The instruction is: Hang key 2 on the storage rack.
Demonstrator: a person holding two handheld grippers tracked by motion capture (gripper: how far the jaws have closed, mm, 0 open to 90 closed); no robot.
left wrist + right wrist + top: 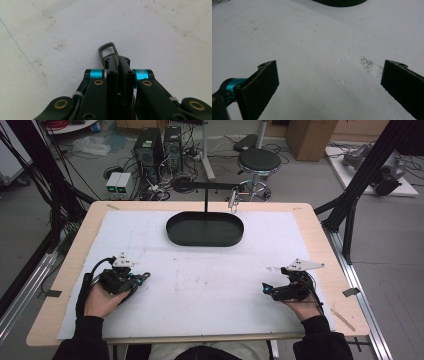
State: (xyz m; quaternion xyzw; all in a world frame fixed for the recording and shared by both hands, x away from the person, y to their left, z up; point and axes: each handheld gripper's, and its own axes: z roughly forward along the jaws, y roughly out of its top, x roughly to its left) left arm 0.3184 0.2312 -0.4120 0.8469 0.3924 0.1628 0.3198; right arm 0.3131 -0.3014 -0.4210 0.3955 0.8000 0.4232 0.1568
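Observation:
A small grey metal carabiner (107,50) sticks out past the tips of my left gripper (117,60), whose jaws are shut on it just above the white mat. From the high view, the left gripper (134,279) is at the mat's left front with the carabiner (144,276) pointing right. At the right front, my right gripper (266,289) stands open. Its two black pads (265,82) are far apart, and between them in the right gripper view (332,65) is bare mat.
A black oval tray (205,231) lies at the back middle of the white mat (210,285); its edge (339,2) shows ahead of the right gripper. Behind it a black stand (207,195) carries another metal clip (233,200). A stool and computers stand beyond the table.

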